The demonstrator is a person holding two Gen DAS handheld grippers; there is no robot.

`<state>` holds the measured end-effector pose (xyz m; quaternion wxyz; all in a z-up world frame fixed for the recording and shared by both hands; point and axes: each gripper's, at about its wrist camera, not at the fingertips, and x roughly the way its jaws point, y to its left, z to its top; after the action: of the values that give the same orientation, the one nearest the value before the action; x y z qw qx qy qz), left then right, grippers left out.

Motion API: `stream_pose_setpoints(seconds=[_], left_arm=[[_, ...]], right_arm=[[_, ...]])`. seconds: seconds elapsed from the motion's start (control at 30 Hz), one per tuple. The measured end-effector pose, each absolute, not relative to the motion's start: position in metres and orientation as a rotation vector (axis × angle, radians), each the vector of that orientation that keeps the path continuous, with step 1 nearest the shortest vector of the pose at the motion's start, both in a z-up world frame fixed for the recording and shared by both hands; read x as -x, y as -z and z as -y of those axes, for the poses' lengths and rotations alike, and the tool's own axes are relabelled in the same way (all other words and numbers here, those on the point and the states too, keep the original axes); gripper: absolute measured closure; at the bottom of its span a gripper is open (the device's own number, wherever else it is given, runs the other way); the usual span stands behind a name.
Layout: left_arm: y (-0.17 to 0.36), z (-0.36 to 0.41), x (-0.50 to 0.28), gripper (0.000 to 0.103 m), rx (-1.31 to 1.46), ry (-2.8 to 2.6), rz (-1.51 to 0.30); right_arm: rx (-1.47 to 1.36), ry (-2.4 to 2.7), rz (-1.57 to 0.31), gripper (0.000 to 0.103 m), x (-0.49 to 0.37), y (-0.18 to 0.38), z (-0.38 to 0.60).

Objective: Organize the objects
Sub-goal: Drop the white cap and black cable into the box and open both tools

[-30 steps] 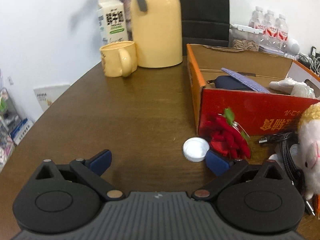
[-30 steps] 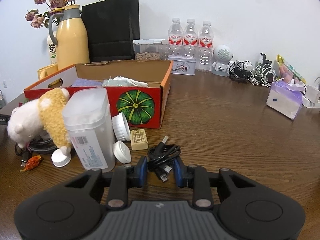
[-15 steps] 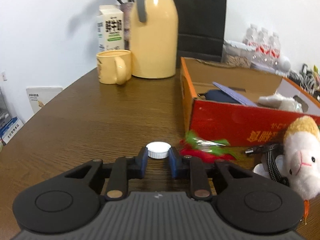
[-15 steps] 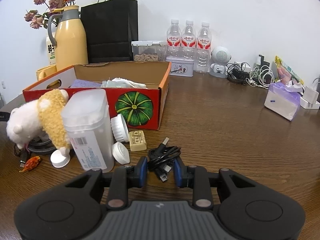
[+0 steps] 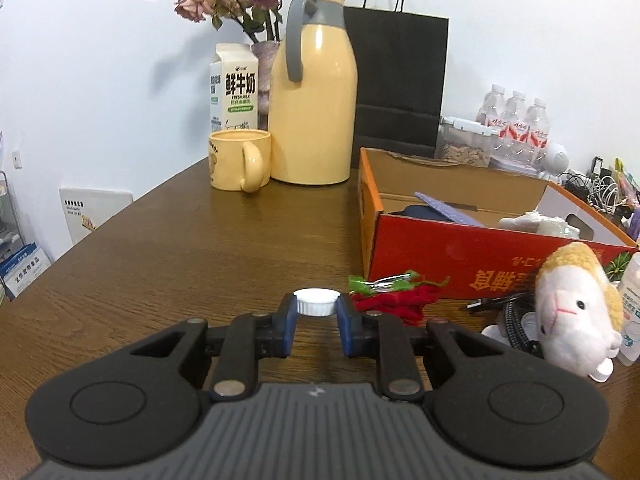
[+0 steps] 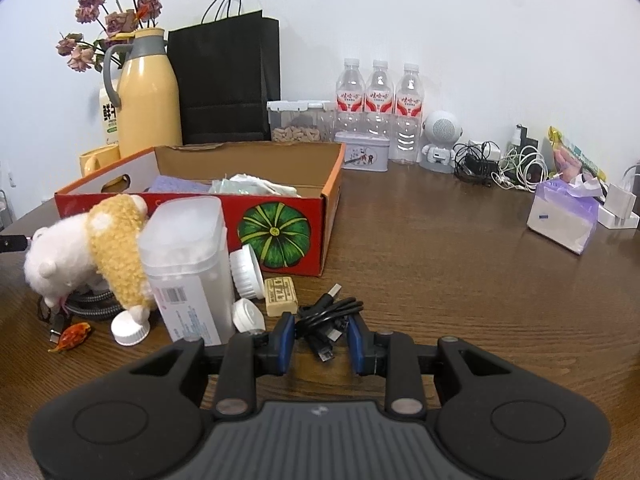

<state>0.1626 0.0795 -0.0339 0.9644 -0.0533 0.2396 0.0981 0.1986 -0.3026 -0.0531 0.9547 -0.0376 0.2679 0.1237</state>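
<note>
Plush sheep [image 6: 86, 248] hides most of braided cable [image 6: 90, 304].

left gripper [image 5: 316, 322] clamped — level, right gripper [image 6: 322, 340] narrowed — low

Beside the yellow thermos [image 5: 313, 92] you can read the milk carton [image 5: 234, 84]: large Chinese characters "鲜牛奶" above the small English line "FRESH MILK". To the thermos's right, the red cardboard box [image 5: 452, 256] carries yellow Chinese print that appears upside down to you and stays unreadable. The water bottles [image 6: 379, 100] bear red labels, and the clear plastic container [image 6: 188, 264] a barcode sticker, both too small to make out.
</note>
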Motion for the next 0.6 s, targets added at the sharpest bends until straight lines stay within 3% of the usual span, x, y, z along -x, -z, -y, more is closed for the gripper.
stream_pose_setpoints(seconds=[0.23,0.6], left_arm=[[0.029,-0.07,-0.154,0.081,0.096,-0.17,-0.487],[-0.025,-0.032,-0.168,0.081,0.057,-0.068,-0.361]], right_arm=[[0.067,-0.258,-0.48,0.076,-0.191,0.046,0.305],[0.075,-0.332,-0.33,0.076,-0.202,-0.003,0.296]])
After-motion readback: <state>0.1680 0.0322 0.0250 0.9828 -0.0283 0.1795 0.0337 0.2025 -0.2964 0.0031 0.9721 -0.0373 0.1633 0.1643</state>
